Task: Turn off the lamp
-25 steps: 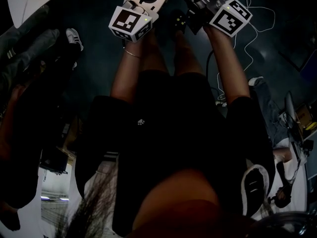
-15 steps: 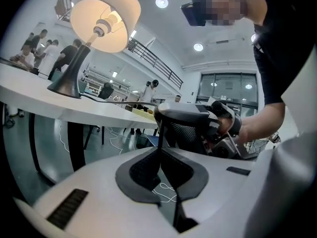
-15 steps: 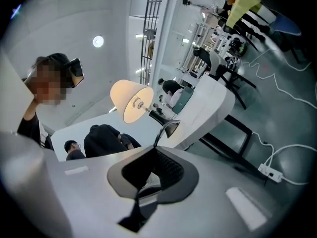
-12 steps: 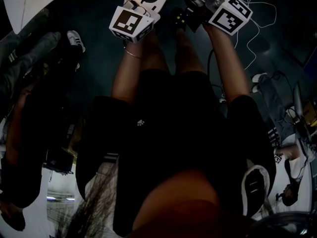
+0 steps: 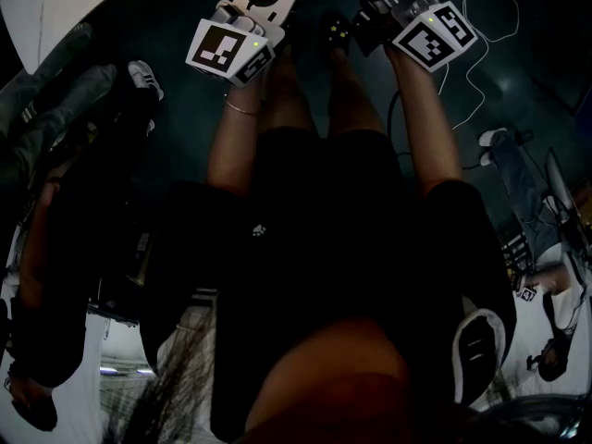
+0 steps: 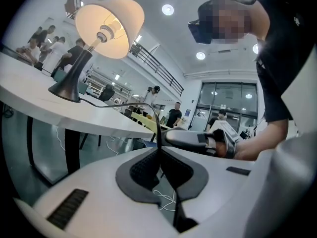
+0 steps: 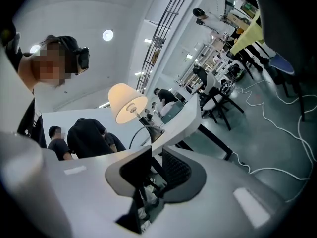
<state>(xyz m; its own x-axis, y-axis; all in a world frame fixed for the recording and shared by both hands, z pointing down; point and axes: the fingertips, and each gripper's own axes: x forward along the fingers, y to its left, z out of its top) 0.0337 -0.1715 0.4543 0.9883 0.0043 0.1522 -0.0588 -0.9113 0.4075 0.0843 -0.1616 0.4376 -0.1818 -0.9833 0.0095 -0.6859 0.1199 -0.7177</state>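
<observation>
Nearest, left tool [image 6: 159,151] clamped on cord [image 6: 120,104]; right tool [image 7: 155,156] opening, nothing evidently pinched between. Beyond, on worktop [image 6: 29,100], lamp [image 6: 106,26] lit: switch-off not yet achieved, apparently entirely outstanding.

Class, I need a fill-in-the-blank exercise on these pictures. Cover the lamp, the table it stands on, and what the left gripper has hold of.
1. The lamp is switched ____.
2. It stands on a ____ table.
3. The left gripper has its jaws shut on the lamp's thin black ____.

Missing words: on; white; cord.
</observation>
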